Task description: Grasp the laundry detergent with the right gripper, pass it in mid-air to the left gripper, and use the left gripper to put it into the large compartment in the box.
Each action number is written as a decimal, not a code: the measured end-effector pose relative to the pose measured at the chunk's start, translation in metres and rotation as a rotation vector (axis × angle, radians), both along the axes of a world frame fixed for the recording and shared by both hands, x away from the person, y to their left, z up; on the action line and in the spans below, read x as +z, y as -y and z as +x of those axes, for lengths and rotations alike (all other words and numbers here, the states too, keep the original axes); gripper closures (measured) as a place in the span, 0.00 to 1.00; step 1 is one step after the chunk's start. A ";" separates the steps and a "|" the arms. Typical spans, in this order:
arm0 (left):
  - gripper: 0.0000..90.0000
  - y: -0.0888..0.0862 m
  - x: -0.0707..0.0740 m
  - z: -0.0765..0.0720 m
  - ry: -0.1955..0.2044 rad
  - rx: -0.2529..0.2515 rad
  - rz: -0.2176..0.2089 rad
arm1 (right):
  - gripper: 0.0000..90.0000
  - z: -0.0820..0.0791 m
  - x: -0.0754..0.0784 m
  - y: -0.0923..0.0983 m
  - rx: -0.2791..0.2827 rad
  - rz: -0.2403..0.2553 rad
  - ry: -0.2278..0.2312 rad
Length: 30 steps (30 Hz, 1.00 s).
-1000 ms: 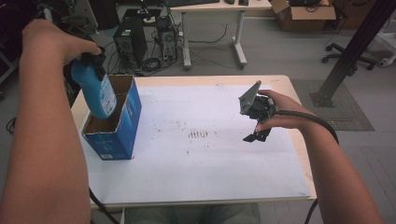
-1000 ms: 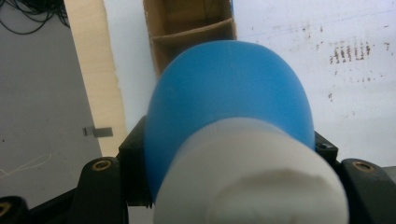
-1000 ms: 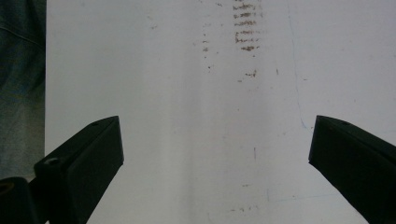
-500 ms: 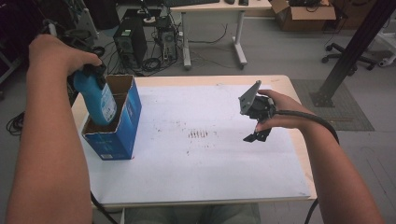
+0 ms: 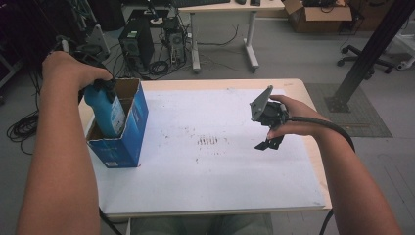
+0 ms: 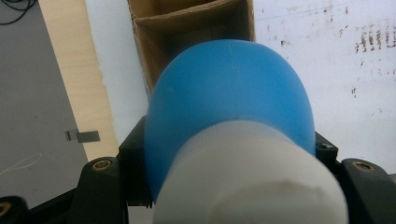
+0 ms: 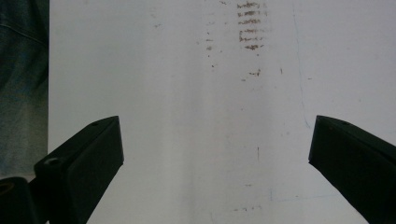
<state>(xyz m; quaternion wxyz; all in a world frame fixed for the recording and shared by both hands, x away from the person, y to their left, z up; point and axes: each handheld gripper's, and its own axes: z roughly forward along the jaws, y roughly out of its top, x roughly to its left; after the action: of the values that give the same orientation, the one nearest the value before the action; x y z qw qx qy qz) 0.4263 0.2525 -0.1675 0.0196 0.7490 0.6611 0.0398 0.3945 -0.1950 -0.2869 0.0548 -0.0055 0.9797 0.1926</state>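
Bottle [image 5: 108,108] hangs upright in the left gripper [image 5: 95,88], clenched on it, directly above the box [image 5: 128,129] opening; right gripper [image 5: 268,143] hovers released, well apart.

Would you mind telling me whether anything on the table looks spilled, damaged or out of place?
Nothing looks spilled or damaged. The only oddity is a patch of dark scuff marks mid-table on the white surface. The blue bottle is tilted, partly inside the open cardboard box.
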 end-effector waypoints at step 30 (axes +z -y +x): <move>0.42 -0.008 -0.051 0.004 -0.030 0.007 0.006 | 0.03 0.002 0.002 0.001 0.008 -0.020 -0.010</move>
<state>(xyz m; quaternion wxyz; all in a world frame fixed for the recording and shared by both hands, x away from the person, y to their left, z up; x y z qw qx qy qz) 0.4303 0.2600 -0.2188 0.0075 0.7470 0.6640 0.0305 0.3963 -0.1959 -0.2854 0.0490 -0.0091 0.9819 0.1830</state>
